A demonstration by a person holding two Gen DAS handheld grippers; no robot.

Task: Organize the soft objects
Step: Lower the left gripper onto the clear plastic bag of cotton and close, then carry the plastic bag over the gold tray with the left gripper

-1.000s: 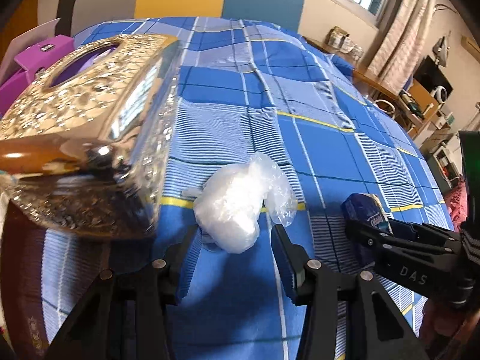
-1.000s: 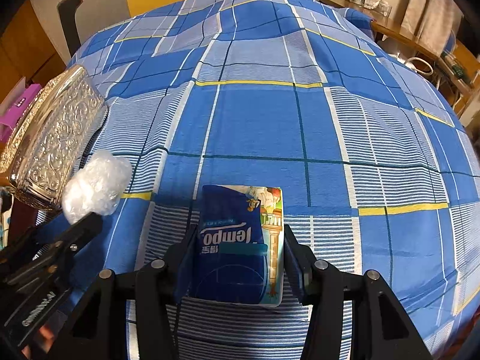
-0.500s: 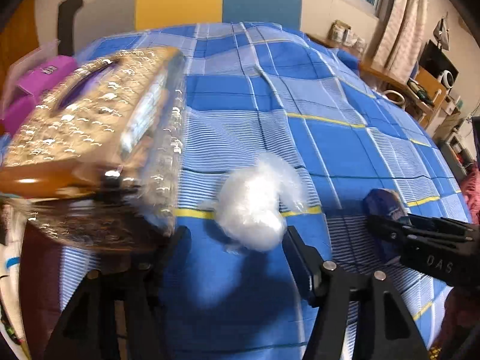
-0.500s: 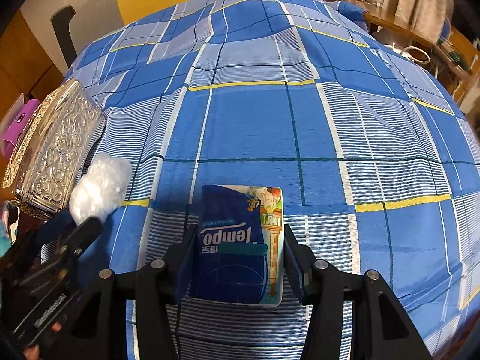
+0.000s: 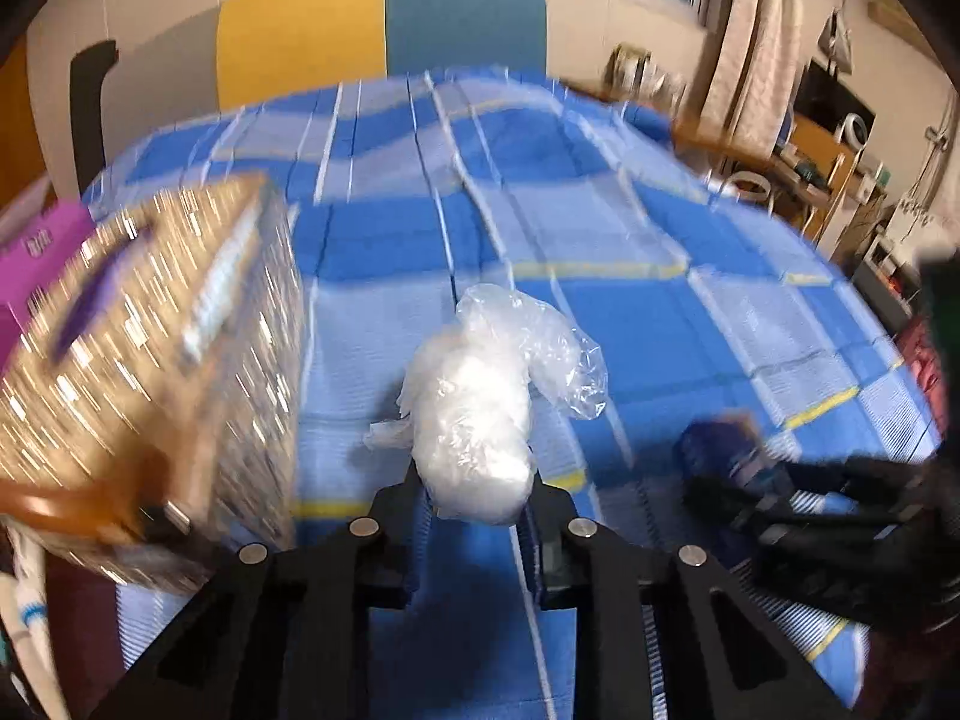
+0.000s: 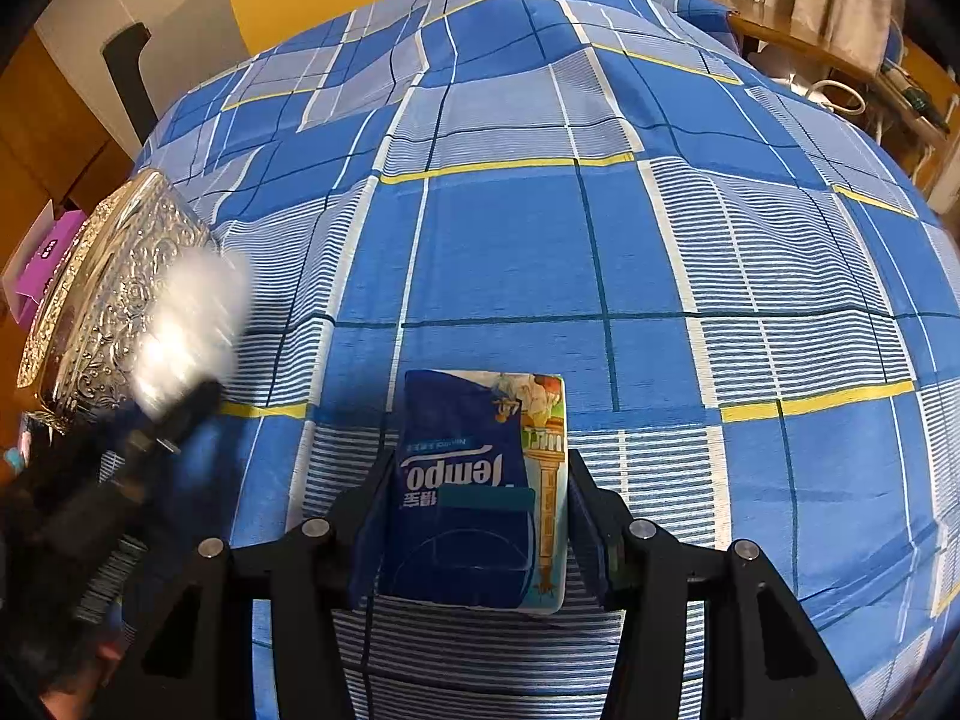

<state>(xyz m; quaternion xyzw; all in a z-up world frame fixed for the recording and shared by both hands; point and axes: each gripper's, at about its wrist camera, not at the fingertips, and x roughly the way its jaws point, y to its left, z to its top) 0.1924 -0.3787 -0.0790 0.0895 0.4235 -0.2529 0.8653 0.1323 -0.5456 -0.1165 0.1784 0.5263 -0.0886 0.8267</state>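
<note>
Left tongs (image 5: 474,492) now clenched on plastic bag (image 5: 474,414); right tongs (image 6: 477,516) still grip tissue pack (image 6: 480,492).

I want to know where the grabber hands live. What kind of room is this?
Probably a bedroom at home. A blue checked bedsheet covers what looks like a bed, curtains hang by a window, and a cluttered wooden desk stands at the side.

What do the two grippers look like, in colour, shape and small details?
Both the left gripper and the right gripper are matte black, with two flat fingers on angular, cut-out arms joined by round silver rivets. No cables or sleeves are visible.
</note>
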